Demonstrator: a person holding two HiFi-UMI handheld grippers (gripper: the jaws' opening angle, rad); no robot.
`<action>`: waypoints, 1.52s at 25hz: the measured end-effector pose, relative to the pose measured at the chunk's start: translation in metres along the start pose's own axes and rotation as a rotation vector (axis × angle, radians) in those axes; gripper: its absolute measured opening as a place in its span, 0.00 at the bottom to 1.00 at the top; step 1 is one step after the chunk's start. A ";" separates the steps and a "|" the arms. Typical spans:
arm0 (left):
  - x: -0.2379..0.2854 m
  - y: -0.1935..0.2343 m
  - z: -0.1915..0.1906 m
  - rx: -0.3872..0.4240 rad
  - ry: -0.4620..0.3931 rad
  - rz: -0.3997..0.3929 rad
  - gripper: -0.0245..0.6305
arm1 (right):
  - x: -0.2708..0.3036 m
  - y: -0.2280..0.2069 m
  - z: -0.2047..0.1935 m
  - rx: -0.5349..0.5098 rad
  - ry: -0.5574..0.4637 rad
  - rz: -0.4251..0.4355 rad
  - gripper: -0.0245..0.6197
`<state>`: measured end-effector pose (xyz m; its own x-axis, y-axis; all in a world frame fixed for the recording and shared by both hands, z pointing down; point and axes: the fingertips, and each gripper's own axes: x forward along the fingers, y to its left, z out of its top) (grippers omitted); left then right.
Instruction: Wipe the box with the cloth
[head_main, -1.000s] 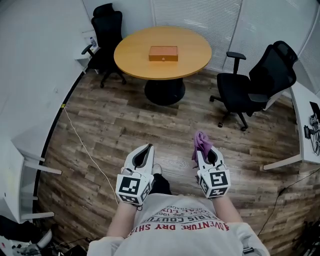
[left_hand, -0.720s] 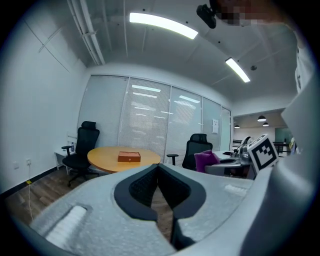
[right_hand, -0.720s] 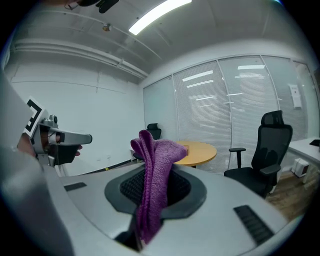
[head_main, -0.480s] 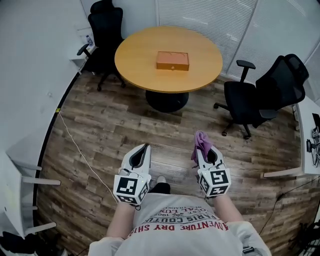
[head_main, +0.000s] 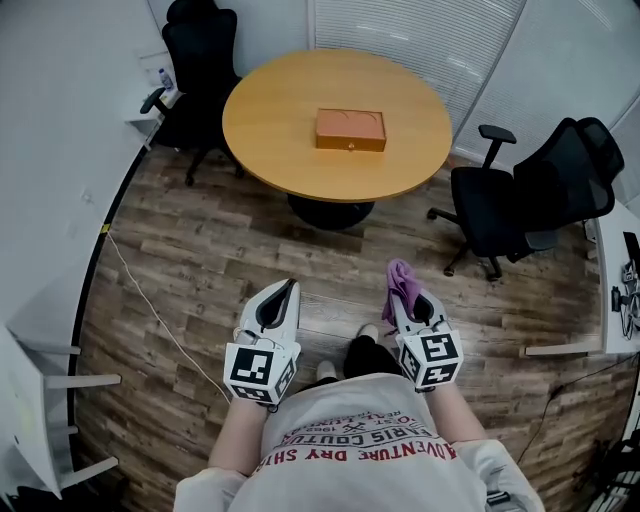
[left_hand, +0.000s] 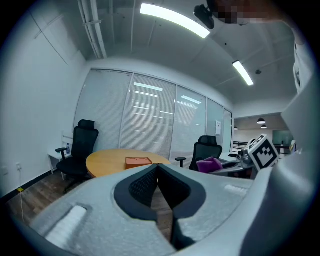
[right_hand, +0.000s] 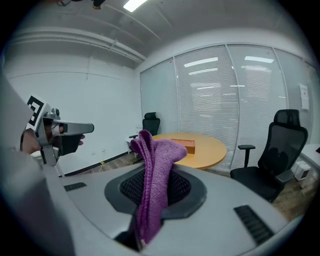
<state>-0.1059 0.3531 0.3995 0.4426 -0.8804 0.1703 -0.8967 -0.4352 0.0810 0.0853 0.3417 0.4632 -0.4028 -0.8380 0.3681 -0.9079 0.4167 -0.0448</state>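
Note:
An orange box (head_main: 350, 130) lies near the middle of the round wooden table (head_main: 280, 120), far ahead of both grippers; it also shows small as the box (left_hand: 138, 162) and the box (right_hand: 185, 145). My right gripper (head_main: 402, 297) is shut on a purple cloth (head_main: 402, 277), which sticks up from its jaws as a folded tuft (right_hand: 155, 170). My left gripper (head_main: 280, 297) is shut with nothing in it, its jaws meeting at the left gripper (left_hand: 158, 170). Both are held low in front of the person, over the floor.
Black office chairs stand around the table: one chair (head_main: 195, 60) at the back left, another chair (head_main: 530, 200) at the right. White desks (head_main: 40, 330) line the left wall and a desk (head_main: 615, 270) the right. A cable (head_main: 140, 290) runs across the wooden floor.
The person has walked toward the table: the table and box appear nearer and lower in the head view. Both grippers keep their pose, the cloth still held in the right one.

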 end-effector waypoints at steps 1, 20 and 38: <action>0.005 0.005 0.001 -0.003 -0.001 0.004 0.05 | 0.008 0.000 0.003 -0.002 -0.002 0.007 0.16; 0.223 0.087 0.026 -0.015 0.029 0.095 0.05 | 0.224 -0.108 0.083 -0.074 -0.011 0.168 0.16; 0.424 0.141 0.035 -0.092 0.109 0.201 0.05 | 0.406 -0.223 0.139 -0.092 0.076 0.305 0.16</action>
<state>-0.0452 -0.0880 0.4483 0.2572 -0.9198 0.2964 -0.9653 -0.2304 0.1228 0.1084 -0.1408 0.4933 -0.6413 -0.6428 0.4190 -0.7314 0.6772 -0.0806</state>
